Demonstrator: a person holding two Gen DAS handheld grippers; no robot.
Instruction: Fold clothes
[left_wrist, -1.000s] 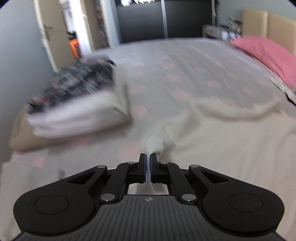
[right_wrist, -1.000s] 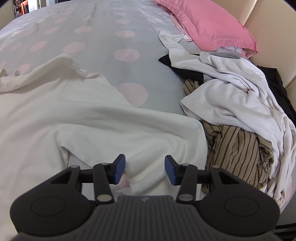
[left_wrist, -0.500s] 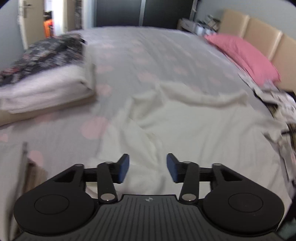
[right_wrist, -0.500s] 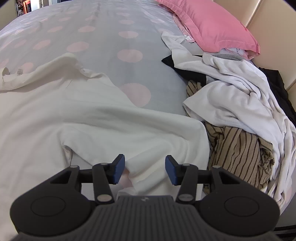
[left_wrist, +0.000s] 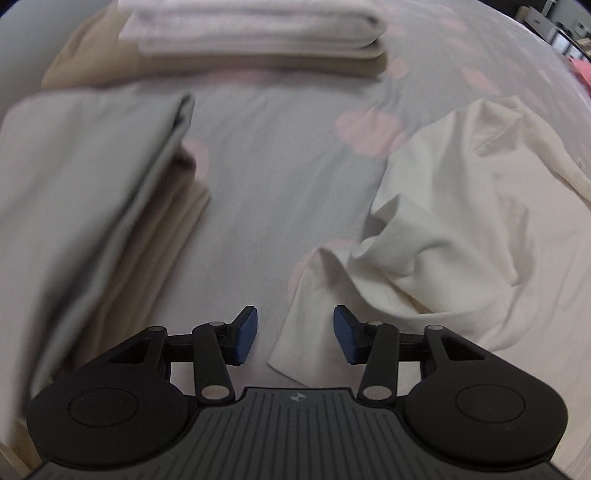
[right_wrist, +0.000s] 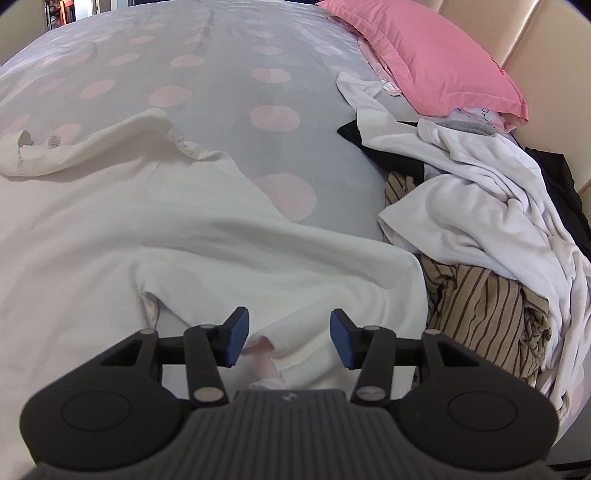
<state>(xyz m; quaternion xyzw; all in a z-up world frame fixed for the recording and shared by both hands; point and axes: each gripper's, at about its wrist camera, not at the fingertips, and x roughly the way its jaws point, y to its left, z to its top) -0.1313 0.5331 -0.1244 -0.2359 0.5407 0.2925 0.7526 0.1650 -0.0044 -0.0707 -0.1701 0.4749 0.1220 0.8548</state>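
I see a pink pillow (right_wrist: 436, 55) lying against the beige padded headboard (right_wrist: 535, 44) at the far right of the bed's grey sheet with pink dots (right_wrist: 207, 74).

A shirt (right_wrist: 207, 236) lies spread on the bed (right_wrist: 221, 85), its sleeve (left_wrist: 317, 295) at the left end. Left of it sits a folded stack (left_wrist: 85, 192), with another folded stack (left_wrist: 251, 33) behind. A heap of clothes (right_wrist: 480, 221) lies right of the shirt, before the pillow (right_wrist: 424, 51).
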